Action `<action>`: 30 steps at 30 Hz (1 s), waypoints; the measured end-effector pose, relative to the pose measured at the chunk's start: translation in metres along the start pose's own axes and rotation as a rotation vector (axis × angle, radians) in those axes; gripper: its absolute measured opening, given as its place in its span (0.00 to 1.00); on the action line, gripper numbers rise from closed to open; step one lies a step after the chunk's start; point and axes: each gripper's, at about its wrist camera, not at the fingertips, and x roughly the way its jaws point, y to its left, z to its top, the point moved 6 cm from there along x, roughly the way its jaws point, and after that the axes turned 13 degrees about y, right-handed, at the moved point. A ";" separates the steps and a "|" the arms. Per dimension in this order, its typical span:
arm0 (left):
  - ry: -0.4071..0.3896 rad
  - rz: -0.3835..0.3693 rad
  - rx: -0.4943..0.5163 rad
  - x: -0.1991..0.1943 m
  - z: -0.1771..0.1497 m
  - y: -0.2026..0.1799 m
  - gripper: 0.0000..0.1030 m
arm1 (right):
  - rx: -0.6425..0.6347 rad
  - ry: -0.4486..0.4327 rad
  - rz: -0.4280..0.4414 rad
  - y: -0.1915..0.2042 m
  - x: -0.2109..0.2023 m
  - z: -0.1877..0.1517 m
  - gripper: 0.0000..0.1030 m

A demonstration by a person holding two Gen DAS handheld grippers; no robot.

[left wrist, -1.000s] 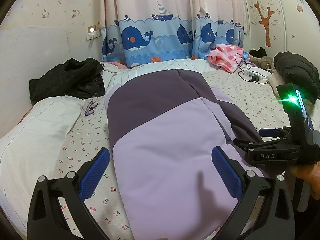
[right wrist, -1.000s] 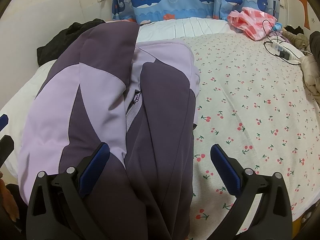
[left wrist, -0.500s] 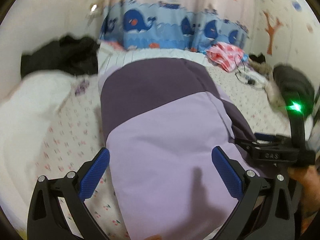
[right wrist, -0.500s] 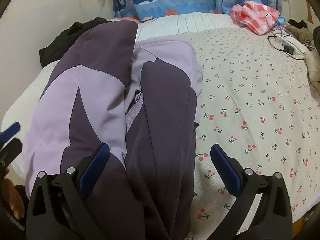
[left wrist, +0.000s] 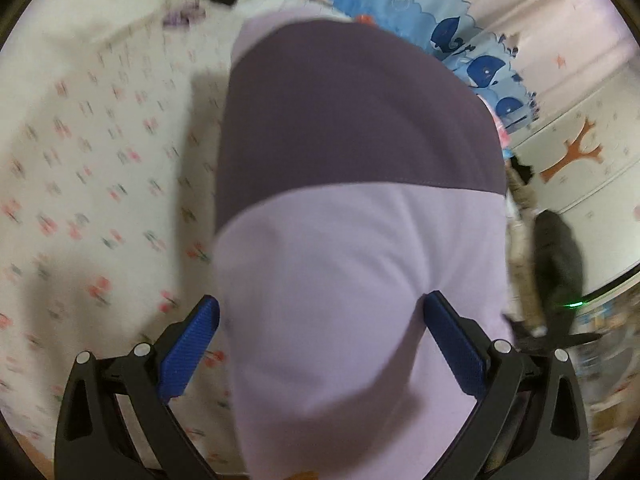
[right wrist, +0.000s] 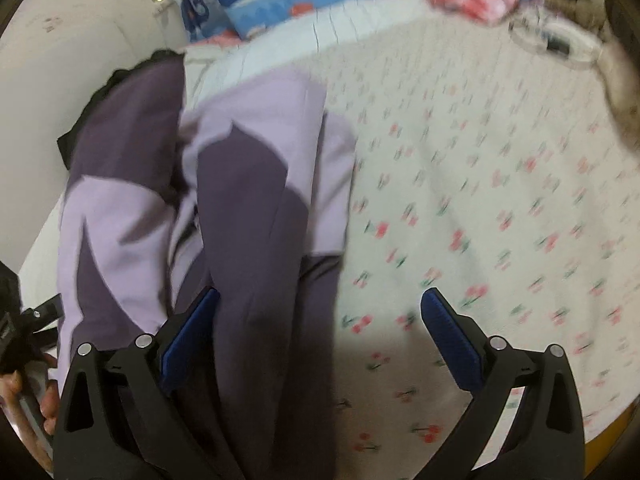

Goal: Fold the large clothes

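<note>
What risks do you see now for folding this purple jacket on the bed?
The left hand-held gripper is open around wide fabric of the purple jacket, so closing may catch only a loose bunch. The right hand-held gripper spans the jacket's edge and the cherry-print sheet; it might grab both.

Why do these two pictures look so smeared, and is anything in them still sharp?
Left wrist view: the cherry-print sheet and whale curtain streak with motion blur, while the left claw stays crisp. Right wrist view: the sheet's cherries smear too; the right claw looks sharp, and the purple jacket is soft. Both views bulge at the edges, with dark corners.
</note>
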 end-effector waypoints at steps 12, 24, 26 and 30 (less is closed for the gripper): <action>-0.073 0.122 0.102 -0.005 -0.009 -0.022 0.95 | -0.275 -0.173 -0.202 0.099 -0.041 0.058 0.94; -0.112 0.195 0.170 -0.010 -0.006 -0.031 0.95 | -0.222 -0.086 -0.183 0.067 -0.023 0.028 0.94; -0.106 0.173 0.160 -0.010 -0.007 -0.030 0.95 | -0.213 -0.062 -0.190 0.057 -0.022 0.004 0.94; -0.076 0.141 0.146 -0.007 -0.007 -0.030 0.95 | -0.117 0.039 -0.038 0.025 0.003 -0.015 0.94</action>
